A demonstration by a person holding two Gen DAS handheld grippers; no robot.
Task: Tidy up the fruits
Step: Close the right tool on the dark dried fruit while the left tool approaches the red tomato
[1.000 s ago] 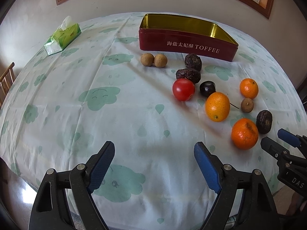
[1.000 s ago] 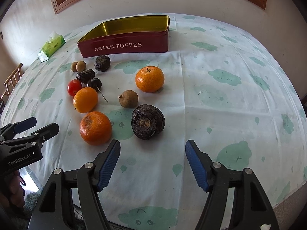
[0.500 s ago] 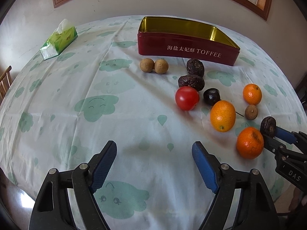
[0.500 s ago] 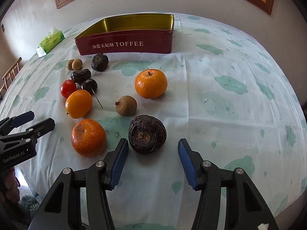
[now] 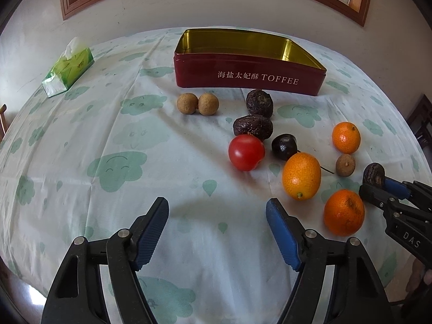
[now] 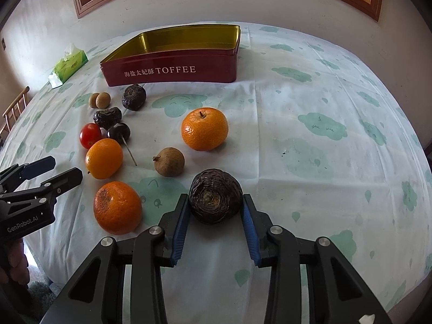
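Fruits lie scattered; right gripper (image 6: 215, 210) closing around dark wrinkled fruit (image 6: 215, 195), left gripper (image 5: 217, 232) closing, empty.

Tablecloth (image 5: 135, 162) is white with green smiley clouds and little drops, creased in fold lines. Green tissue pack (image 5: 67, 70) sits way out at 10 o'clock, tissue poking up. Wood-framed window (image 6: 89, 2) at 12. Chair (image 6: 13, 108) at 9 o'clock.
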